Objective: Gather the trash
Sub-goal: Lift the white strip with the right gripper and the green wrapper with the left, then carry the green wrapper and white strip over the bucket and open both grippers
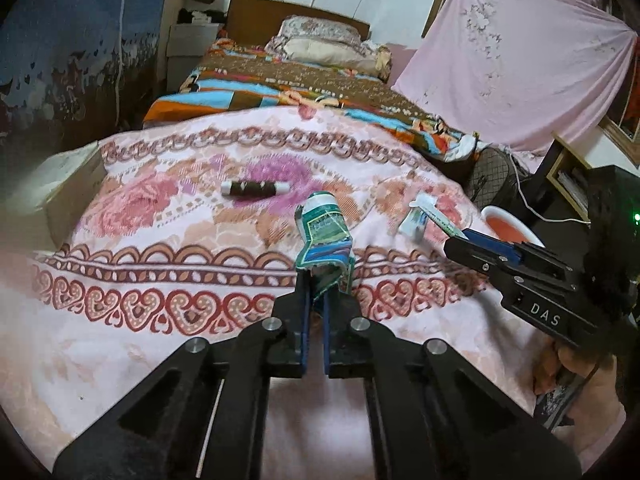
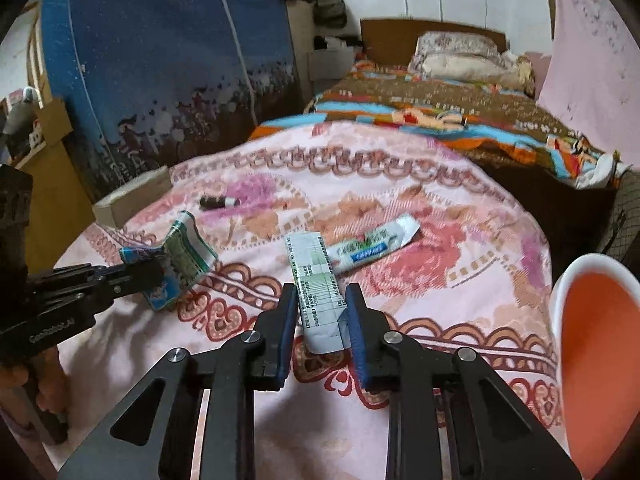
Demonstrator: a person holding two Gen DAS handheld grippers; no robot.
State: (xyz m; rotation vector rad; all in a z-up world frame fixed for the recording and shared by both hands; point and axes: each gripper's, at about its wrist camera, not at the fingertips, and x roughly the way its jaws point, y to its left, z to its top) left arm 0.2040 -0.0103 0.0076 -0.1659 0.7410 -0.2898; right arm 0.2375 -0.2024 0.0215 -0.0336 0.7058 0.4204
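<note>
Left gripper (image 1: 320, 280) clamps tight on a crumpled green-and-blue wrapper (image 1: 325, 236) mid-frame, while the right gripper (image 2: 322, 304) pinches a flattened white-and-green carton (image 2: 316, 280) at centre, a white toothpaste tube (image 2: 372, 248) lying on the blanket (image 2: 440, 216) just beyond.

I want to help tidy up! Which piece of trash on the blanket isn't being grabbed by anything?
The white toothpaste tube lying loose. The crumpled green packet sits in the left hand-held gripper, the long box in the right hand-held gripper.

A bed (image 1: 280, 80) with a wooden headboard (image 2: 432, 36) and pillows (image 1: 320, 38) stands between a dark blue wall hanging (image 2: 160, 48) and a pink draped sheet (image 1: 520, 72).
</note>
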